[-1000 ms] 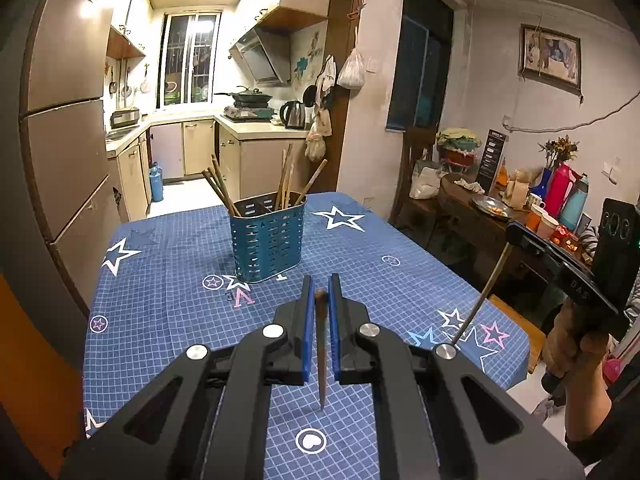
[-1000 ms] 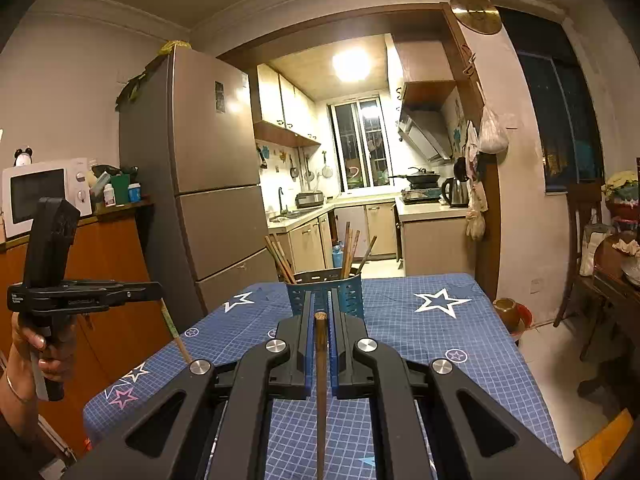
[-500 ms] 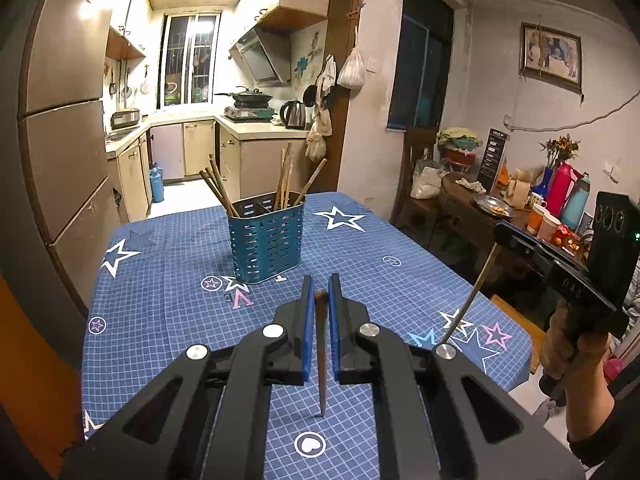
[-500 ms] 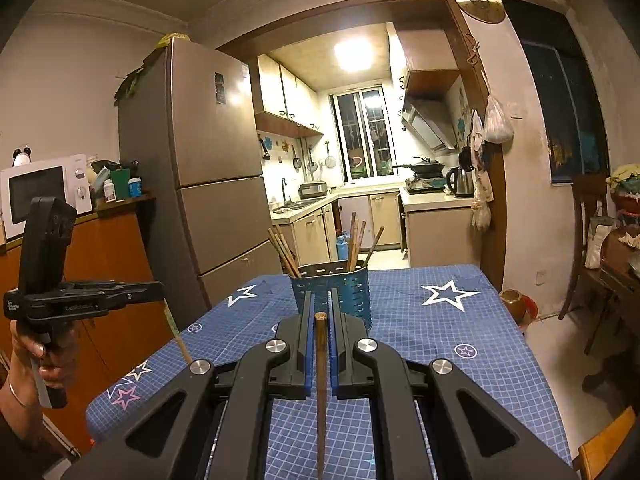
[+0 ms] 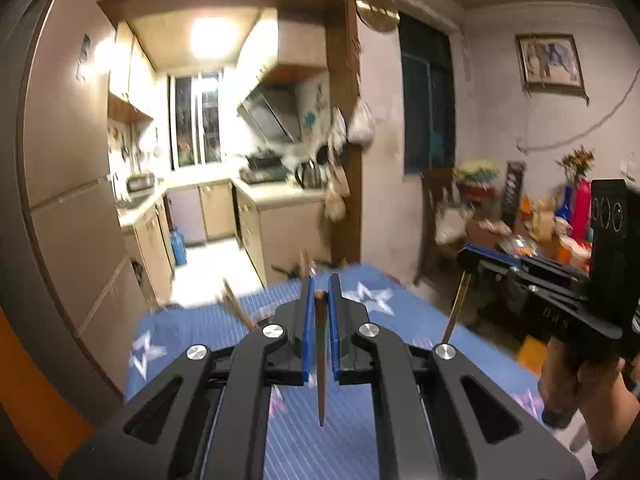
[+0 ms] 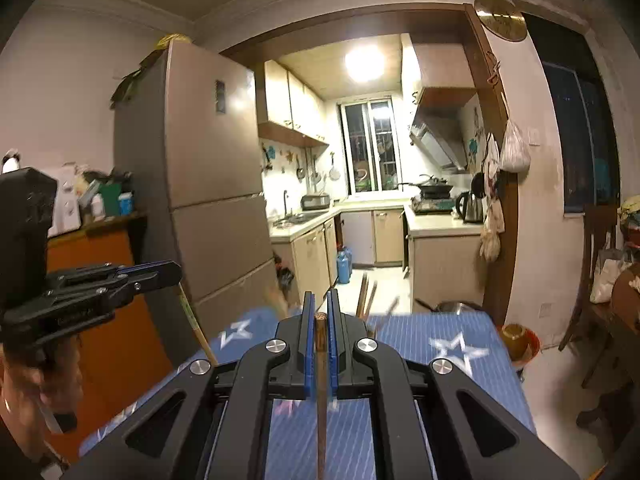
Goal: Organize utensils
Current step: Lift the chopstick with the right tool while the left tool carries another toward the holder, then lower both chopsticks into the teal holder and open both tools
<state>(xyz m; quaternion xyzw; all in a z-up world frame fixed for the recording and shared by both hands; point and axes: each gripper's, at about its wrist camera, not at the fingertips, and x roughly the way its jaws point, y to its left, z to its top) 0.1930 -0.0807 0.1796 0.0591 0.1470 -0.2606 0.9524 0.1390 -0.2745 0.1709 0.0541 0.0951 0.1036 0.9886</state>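
My left gripper is shut on a brown chopstick that hangs down between the blue pads. My right gripper is shut on another wooden chopstick. Each gripper also shows in the other's view, the right one and the left one, each with its stick pointing down. The blue utensil holder is hidden behind the fingers; only chopstick tips poke up beyond them. Both grippers are above the blue star-patterned tablecloth.
A tall fridge stands left of the table, with an orange cabinet beside it. A cluttered side table and a chair are on the right. The kitchen opens beyond the table's far edge.
Both grippers have moved forward and tilted up with their chopsticks. The holder has dropped behind the fingers, and less of the table shows.
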